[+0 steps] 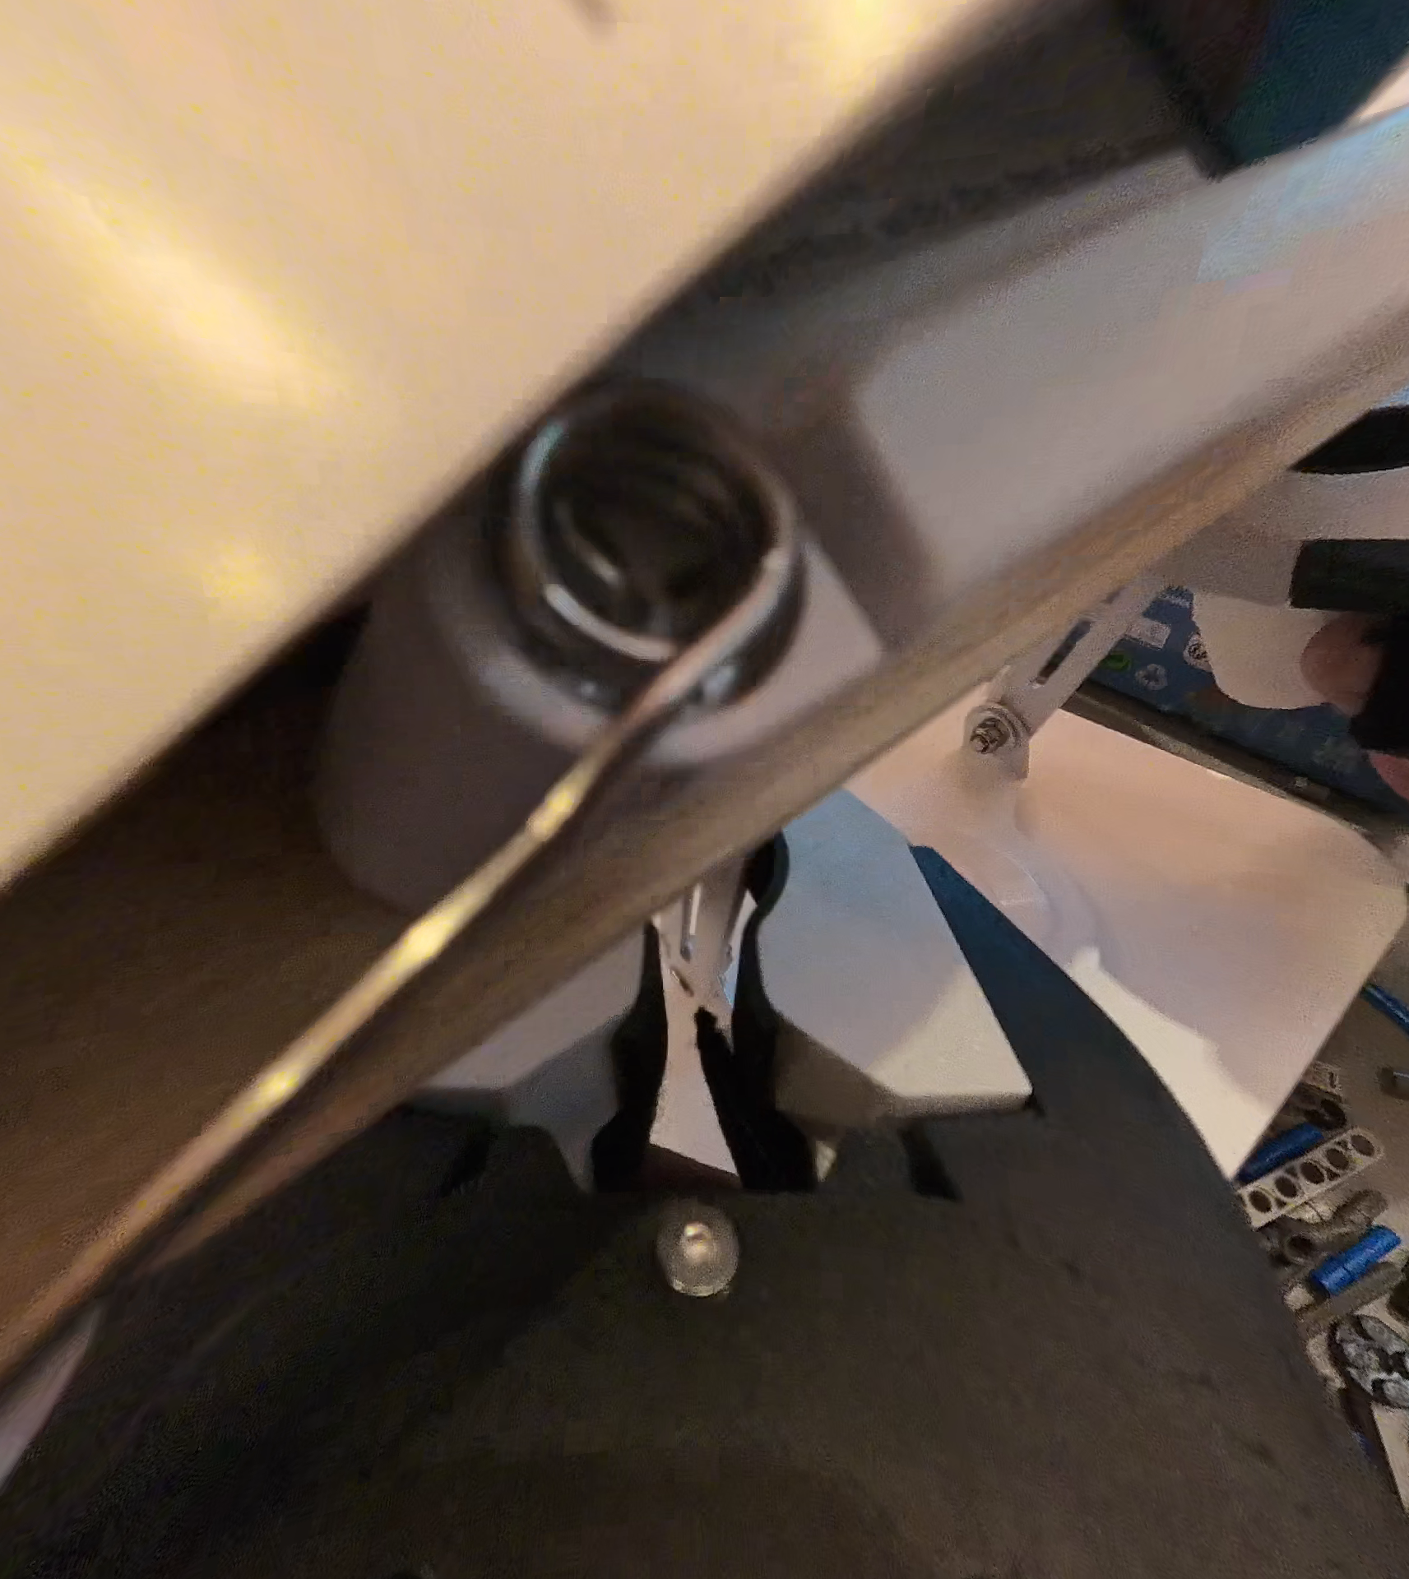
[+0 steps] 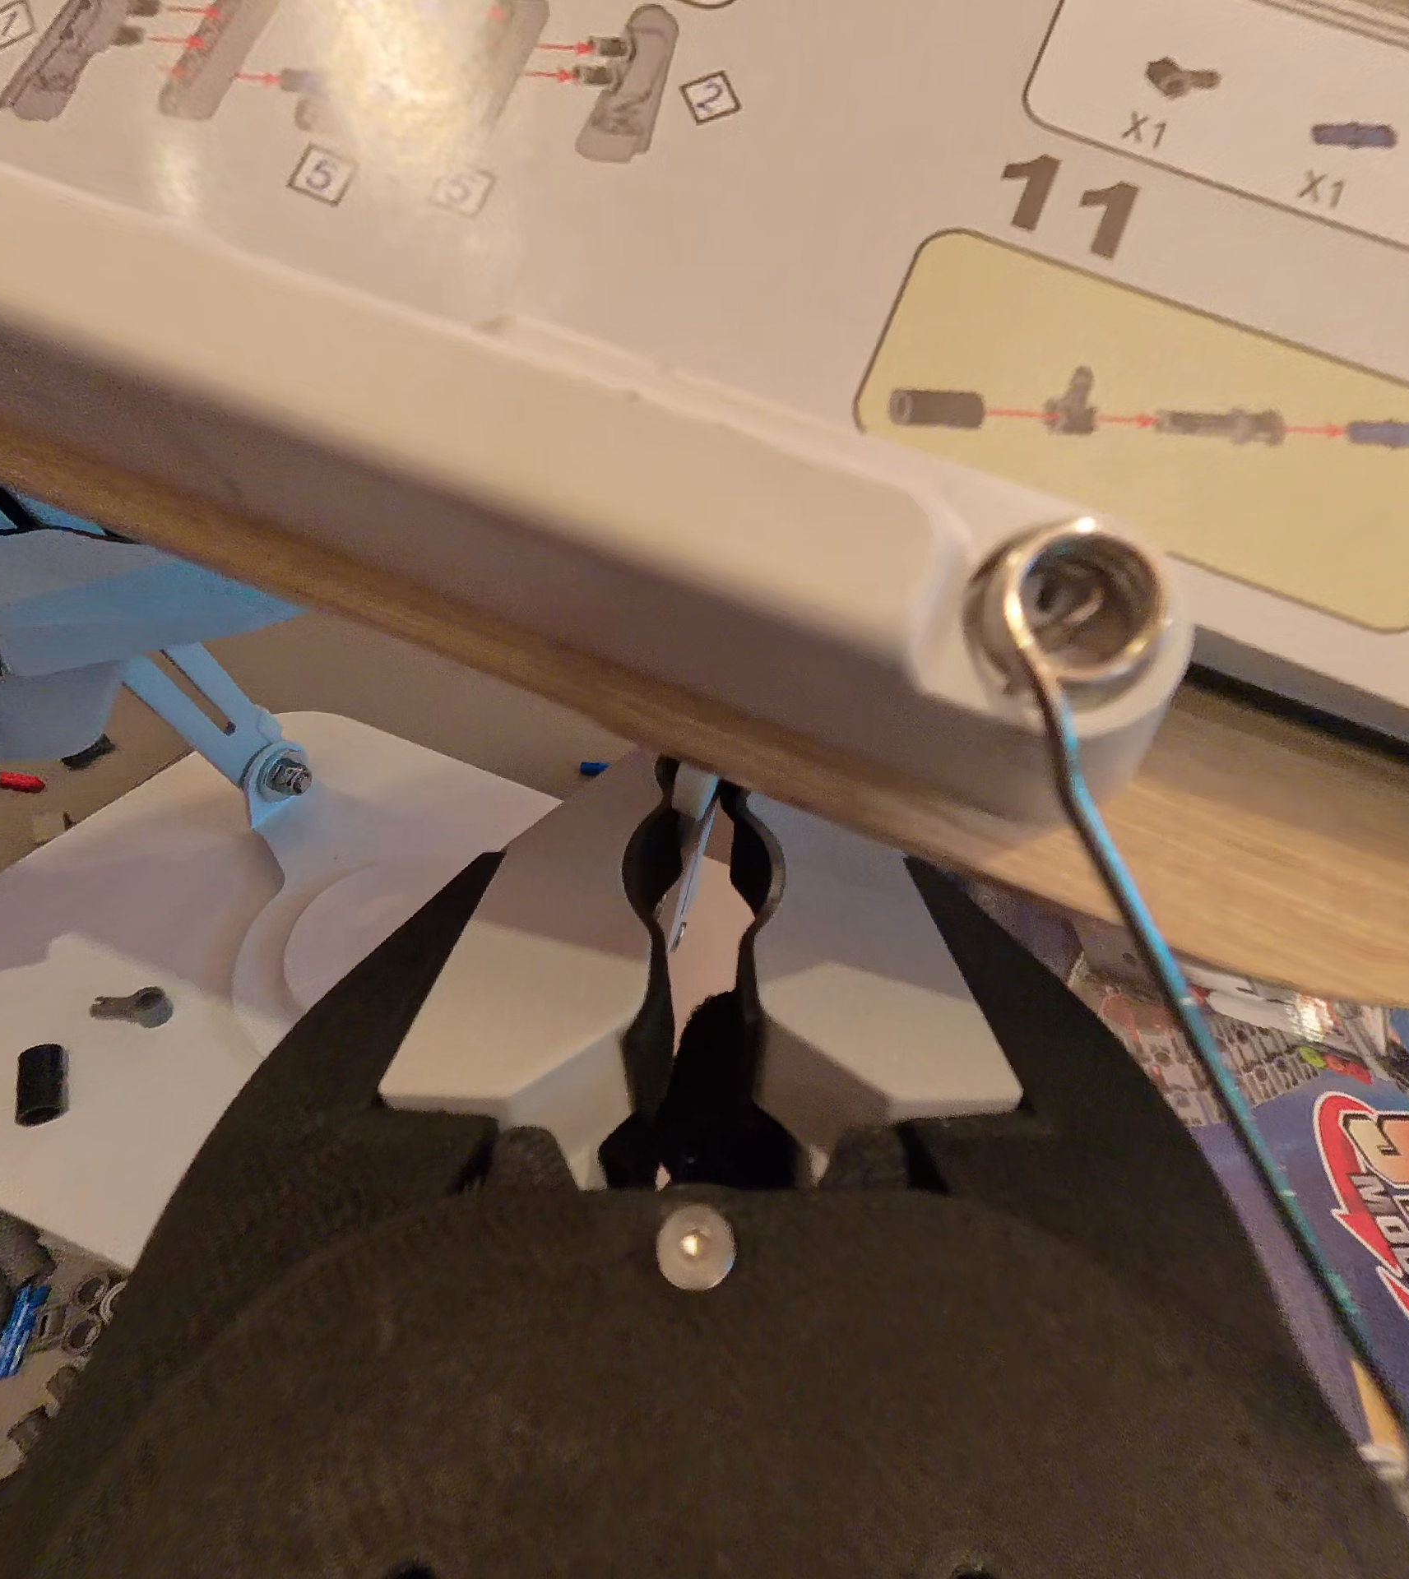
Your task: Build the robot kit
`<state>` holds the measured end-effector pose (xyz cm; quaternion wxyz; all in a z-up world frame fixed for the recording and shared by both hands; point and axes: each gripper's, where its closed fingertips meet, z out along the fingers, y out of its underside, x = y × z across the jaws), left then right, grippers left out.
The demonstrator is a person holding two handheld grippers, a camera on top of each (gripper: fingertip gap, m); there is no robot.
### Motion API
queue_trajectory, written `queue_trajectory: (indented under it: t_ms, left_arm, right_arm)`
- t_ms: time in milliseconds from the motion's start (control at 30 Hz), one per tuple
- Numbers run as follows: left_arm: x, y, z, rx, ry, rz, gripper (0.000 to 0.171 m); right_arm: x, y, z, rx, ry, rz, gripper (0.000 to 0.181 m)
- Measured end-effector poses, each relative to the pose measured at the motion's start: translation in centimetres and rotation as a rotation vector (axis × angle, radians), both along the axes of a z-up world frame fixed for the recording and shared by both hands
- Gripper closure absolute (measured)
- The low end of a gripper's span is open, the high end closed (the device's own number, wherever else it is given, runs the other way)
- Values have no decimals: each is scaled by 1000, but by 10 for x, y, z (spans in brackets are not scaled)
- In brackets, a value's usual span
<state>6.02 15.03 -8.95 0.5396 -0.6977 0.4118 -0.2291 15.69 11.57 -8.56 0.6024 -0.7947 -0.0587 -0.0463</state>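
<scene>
The right gripper is clamped on a thin white metal tab under a stand's wooden board. Above runs a white clip bar with a spring coil and wire arm, holding an instruction sheet. The left gripper likewise pinches a white slotted strip. Small plastic parts lie on a white base.

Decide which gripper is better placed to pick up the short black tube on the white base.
Probably right: the black tube lies near the right gripper and is unseen in the left view. That gripper is shut on a white strip, so must release first.
</scene>
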Motion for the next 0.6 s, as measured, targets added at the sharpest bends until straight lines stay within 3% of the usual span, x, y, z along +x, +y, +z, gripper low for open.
queue_trajectory:
  t_ms: [300, 600]
  left_arm:
    - [-2, 1, 1, 14, -39, -1, 171]
    - [-3, -1, 21, 80, -114, 0, 170]
  right_arm:
    - [-4, -1, 1, 24, -17, 19, 179]
    - [-9, -6, 12, 79, 1, 43, 178]
